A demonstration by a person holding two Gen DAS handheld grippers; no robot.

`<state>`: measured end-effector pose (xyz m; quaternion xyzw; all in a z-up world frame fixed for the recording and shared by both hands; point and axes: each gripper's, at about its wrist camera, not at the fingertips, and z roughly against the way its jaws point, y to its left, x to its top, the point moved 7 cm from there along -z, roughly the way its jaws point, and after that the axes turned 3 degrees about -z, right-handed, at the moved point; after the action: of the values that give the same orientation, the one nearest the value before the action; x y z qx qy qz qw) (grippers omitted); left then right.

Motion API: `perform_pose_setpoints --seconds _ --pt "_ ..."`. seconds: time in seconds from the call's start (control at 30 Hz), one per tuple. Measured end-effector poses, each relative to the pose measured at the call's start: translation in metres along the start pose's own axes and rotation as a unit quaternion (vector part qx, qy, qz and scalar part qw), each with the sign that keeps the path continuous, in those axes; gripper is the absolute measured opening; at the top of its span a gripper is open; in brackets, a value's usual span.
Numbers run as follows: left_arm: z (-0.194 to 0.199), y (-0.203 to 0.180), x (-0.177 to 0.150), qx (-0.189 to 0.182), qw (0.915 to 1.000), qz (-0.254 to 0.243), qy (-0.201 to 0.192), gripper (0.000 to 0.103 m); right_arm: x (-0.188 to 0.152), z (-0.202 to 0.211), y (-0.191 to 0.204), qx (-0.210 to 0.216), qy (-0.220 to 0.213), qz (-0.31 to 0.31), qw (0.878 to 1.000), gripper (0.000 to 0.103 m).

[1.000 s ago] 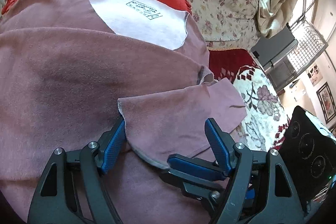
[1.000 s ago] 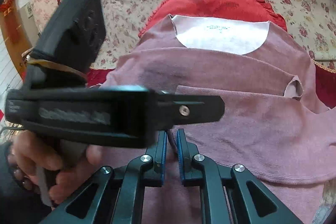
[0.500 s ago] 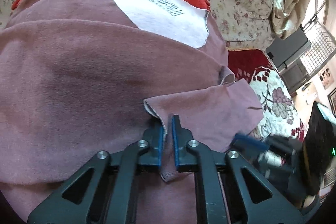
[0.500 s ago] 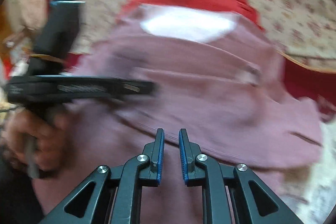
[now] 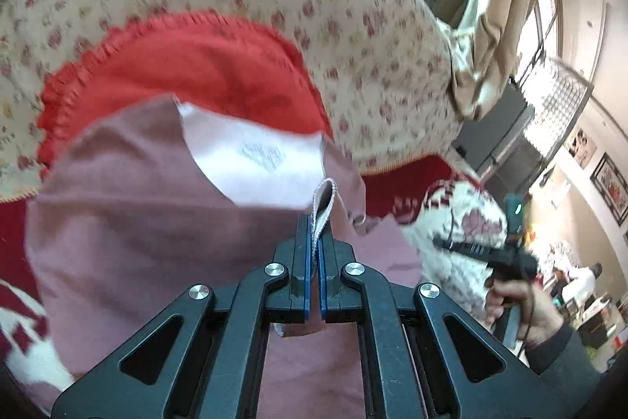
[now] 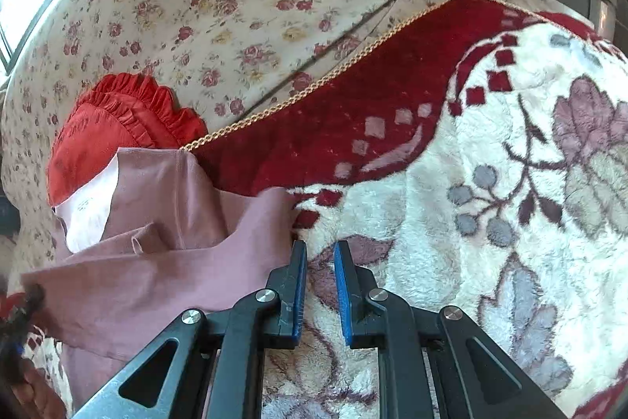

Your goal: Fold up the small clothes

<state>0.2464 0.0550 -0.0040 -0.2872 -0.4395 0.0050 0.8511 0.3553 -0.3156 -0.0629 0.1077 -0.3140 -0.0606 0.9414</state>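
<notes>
- The left gripper [image 5: 313, 242] is clamped on a hemmed edge of the mauve shirt [image 5: 157, 234], a loop of fabric standing up between its blue pads [image 5: 301, 262], which have drawn fully together
- The shirt lies spread on the patterned fleece blanket [image 6: 490, 222], its neck opening [image 5: 255, 160] showing the pale inside and a printed label; the collar end rests against a red frilled cushion [image 5: 188, 65]
- Behind the cushion rises a cream floral cover [image 5: 353, 26]
- The right gripper [image 6: 320, 262] hangs over bare blanket just beside the shirt's edge, its jaws slightly parted with nothing between them
- Seen from the left wrist camera, that right gripper sits well off to the side in the person's right hand [image 5: 514, 305], a dark sleeve at the wrist
- From the right wrist camera, one side of the shirt [image 6: 165, 262] is folded inward over the body
</notes>
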Motion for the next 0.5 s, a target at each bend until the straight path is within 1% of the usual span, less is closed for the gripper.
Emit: perform_pose_setpoints --seconds 0.1,0.2,0.23,0.27,0.33,0.4,0.47,0.5 --pt "0.015 -0.002 0.008 -0.041 0.9991 -0.003 -0.006 0.001 -0.003 -0.006 0.018 0.012 0.008 0.017 1.0 0.013" --pt "0.018 -0.02 0.005 -0.078 0.9965 -0.029 0.0 0.001 -0.003 -0.008 0.031 0.023 0.003 0.03 0.999 0.013" --pt "0.019 -0.03 0.002 -0.1 0.9943 -0.037 0.004 0.001 -0.003 -0.007 0.04 0.034 -0.003 0.038 0.999 0.013" --pt "0.018 -0.043 -0.003 -0.131 0.9902 -0.048 0.011 0.001 -0.004 -0.005 0.05 0.043 -0.008 0.052 0.998 0.013" --pt "0.016 -0.069 -0.012 -0.177 0.9816 -0.068 0.025 0.001 -0.004 0.001 0.069 0.051 -0.019 0.078 0.995 0.013" --pt "0.012 -0.097 -0.026 -0.225 0.9687 -0.093 0.05 0.001 -0.005 0.004 0.084 0.06 -0.023 0.089 0.994 0.013" --pt "0.01 -0.119 -0.044 -0.27 0.9525 -0.114 0.083 0.001 -0.006 0.001 0.09 0.06 -0.019 0.089 0.994 0.013" --pt "0.009 -0.129 -0.051 -0.286 0.9452 -0.124 0.099 0.001 -0.007 -0.002 0.091 0.061 -0.016 0.089 0.994 0.013"
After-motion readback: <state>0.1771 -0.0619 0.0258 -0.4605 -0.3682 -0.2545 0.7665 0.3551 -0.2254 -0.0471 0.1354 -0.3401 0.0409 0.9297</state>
